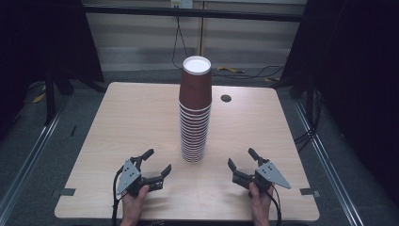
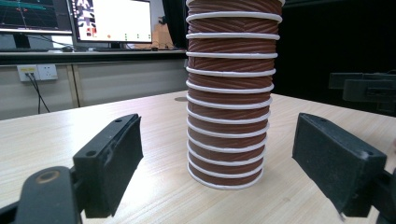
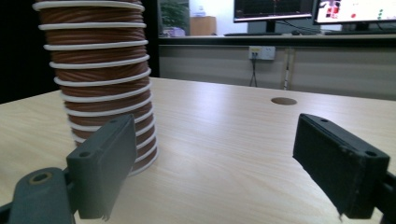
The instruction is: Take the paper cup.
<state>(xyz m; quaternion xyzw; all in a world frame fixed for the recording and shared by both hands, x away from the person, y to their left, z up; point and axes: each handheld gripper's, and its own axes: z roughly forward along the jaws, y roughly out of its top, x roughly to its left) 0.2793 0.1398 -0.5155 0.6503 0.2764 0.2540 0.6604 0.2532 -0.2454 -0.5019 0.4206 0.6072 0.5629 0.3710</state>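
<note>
Now both claws (image 1: 153,162) (image 1: 243,163) wide apart, flanking cup stack (image 1: 194,113).

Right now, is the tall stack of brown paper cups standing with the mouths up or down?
Mouths down. The tall stack of brown paper cups shows a closed white base on top, and white rims face the wooden table.

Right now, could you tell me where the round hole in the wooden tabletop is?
In the high view the round hole lies toward the far edge, just right of the tall stack of brown paper cups.

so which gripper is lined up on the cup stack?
The left gripper: in its own view the cup stack sits centred between its open jaws. In the right gripper view the stack stands off to the left.
</note>
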